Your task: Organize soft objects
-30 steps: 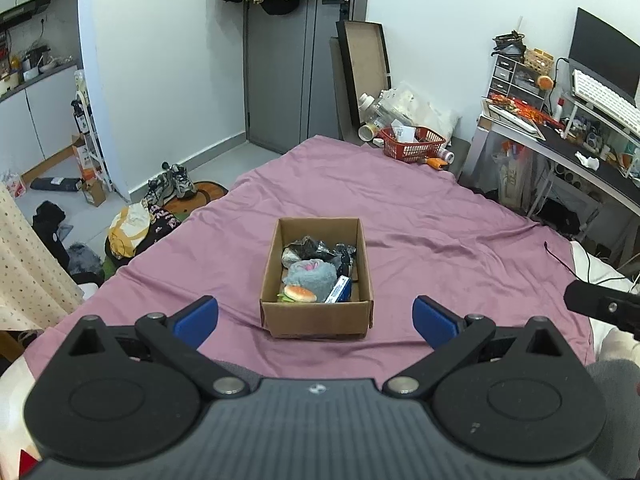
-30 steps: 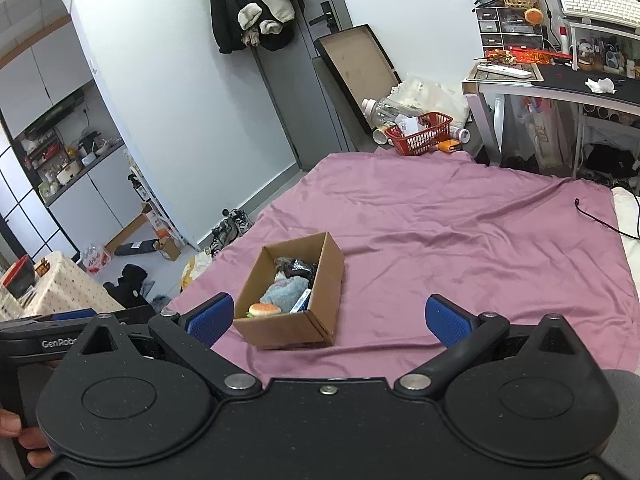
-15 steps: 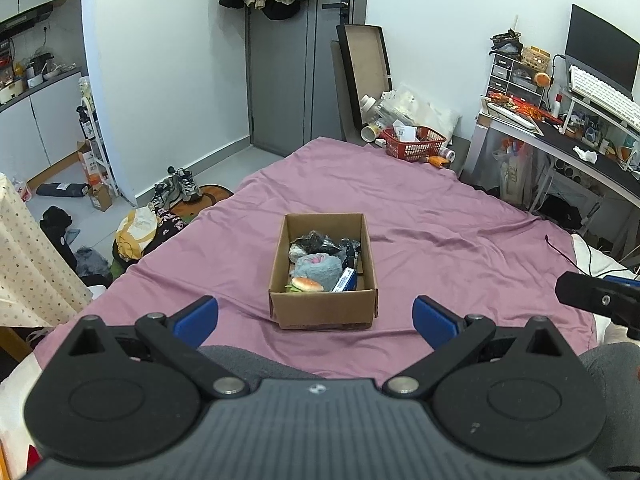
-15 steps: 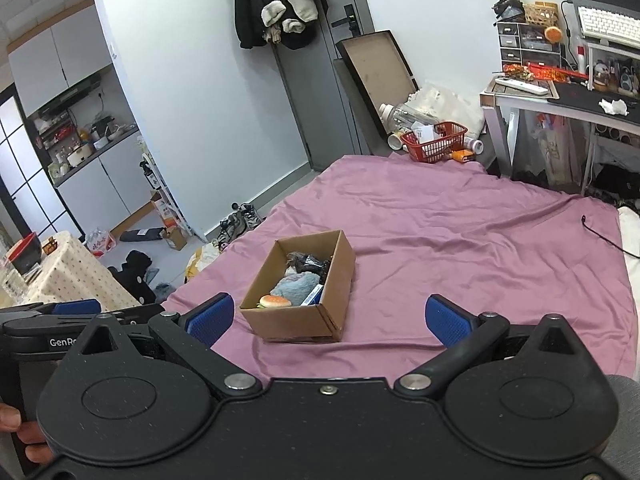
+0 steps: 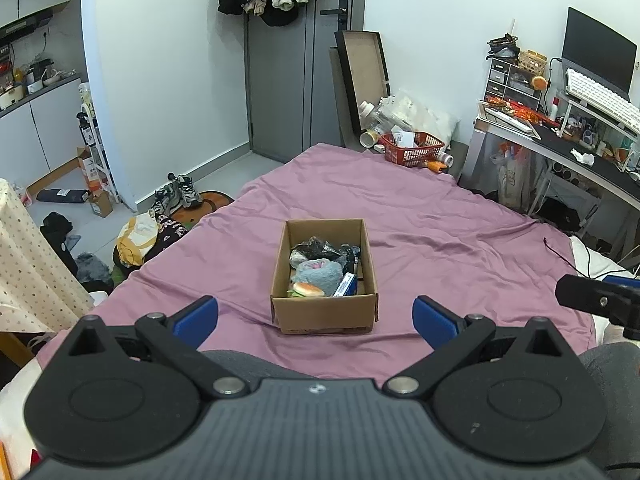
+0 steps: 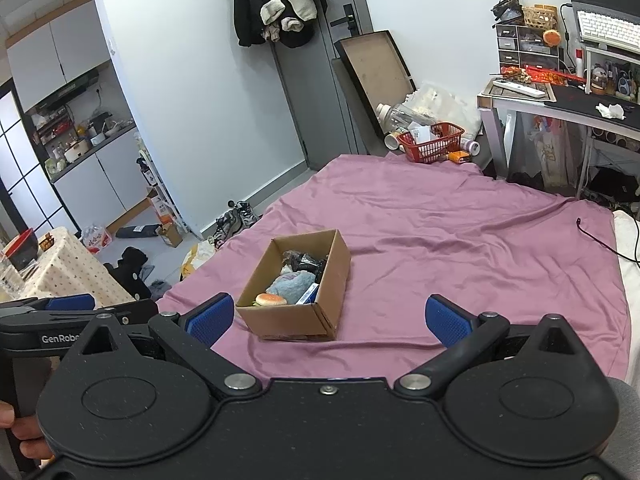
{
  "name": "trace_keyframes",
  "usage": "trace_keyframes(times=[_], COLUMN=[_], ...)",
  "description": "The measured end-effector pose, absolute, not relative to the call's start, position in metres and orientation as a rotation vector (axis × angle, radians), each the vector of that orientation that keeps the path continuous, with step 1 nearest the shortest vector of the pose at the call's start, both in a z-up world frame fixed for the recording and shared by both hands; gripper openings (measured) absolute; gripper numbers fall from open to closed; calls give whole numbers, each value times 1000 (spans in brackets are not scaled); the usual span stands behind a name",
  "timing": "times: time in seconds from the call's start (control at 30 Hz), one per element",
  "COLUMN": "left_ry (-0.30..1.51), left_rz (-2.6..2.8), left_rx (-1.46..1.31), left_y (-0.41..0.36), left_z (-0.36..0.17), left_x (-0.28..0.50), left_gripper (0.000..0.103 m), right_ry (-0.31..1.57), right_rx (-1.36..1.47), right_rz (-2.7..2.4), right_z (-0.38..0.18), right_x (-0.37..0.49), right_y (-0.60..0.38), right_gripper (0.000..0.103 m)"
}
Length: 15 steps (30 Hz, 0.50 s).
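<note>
A brown cardboard box (image 5: 325, 314) (image 6: 334, 280) sits on the purple bedsheet (image 5: 440, 240) (image 6: 460, 248). Inside it lie a burger-shaped toy (image 5: 308, 290) (image 6: 271, 300), a fluffy blue-grey plush (image 5: 318, 273) (image 6: 292, 283), a blue-and-white packet (image 5: 346, 284) and dark crinkled items (image 5: 316, 247). My left gripper (image 5: 316, 318) is open and empty, held back from the box's near side. Also open and empty, my right gripper (image 6: 328, 320) hangs near the box's front right corner. Each gripper shows at the edge of the other's view.
A red basket (image 5: 412, 148) (image 6: 432, 142) and bottles stand past the bed's far end. To the right is a cluttered desk (image 5: 560, 136) with keyboard and monitor. Shoes and clothes (image 5: 160, 224) litter the floor on the left. A black cable (image 6: 600, 240) lies on the bed's right edge.
Both grippers have pulled back and risen from the box, so it looks smaller and farther. Both stay open and empty.
</note>
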<state>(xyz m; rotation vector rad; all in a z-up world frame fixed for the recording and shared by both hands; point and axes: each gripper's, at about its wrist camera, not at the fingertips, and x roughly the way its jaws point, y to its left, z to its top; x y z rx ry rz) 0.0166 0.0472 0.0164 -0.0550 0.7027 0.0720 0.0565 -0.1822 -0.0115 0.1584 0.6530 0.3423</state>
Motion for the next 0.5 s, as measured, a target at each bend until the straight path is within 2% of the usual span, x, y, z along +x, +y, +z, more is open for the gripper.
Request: trace_keyframes(times=[0.5], left_ry=[704], left_rz=[80], left_rx=[-40], left_y=[46], left_z=[9], left_x=[21], left_gripper=[103], right_ry=[660], right_rx=[146], right_rz=[324], right_z=[-10], right_x=[58], right_y=[-180], right_gripper=[103])
